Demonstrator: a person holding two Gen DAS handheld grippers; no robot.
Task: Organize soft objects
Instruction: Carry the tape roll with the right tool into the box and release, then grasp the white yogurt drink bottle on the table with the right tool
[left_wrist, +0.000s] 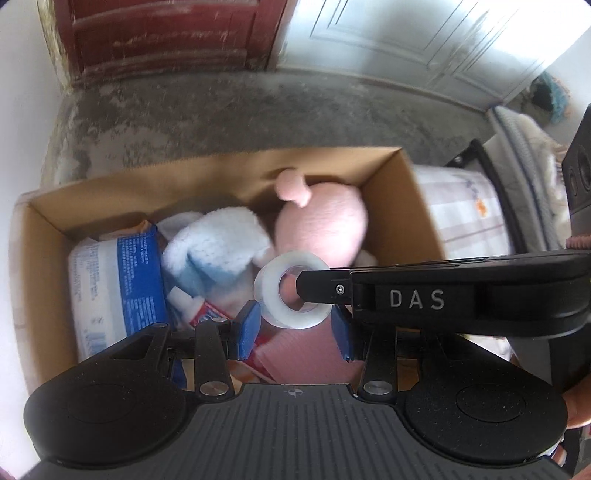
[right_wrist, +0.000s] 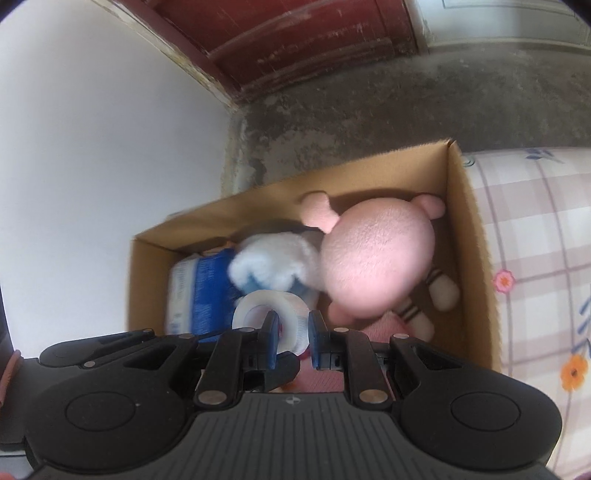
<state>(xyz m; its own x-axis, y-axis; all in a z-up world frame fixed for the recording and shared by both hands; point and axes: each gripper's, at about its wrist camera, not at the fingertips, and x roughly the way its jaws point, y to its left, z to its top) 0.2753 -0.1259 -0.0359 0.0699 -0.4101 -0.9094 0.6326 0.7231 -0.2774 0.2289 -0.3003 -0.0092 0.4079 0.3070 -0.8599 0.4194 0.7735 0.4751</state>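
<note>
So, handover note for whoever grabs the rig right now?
Left gripper: pads flank the tape roll and look clamped on its sides.
Right gripper: shut on the roll's wall, one finger through the hole.
Roll is held above the open cardboard box.
Done: pink plush, white-and-blue plush and a blue-and-white soft pack lie in the box.
Left: the roll is not yet set down; probably goes in next. Both views are blurred, so check the grip first.
</note>
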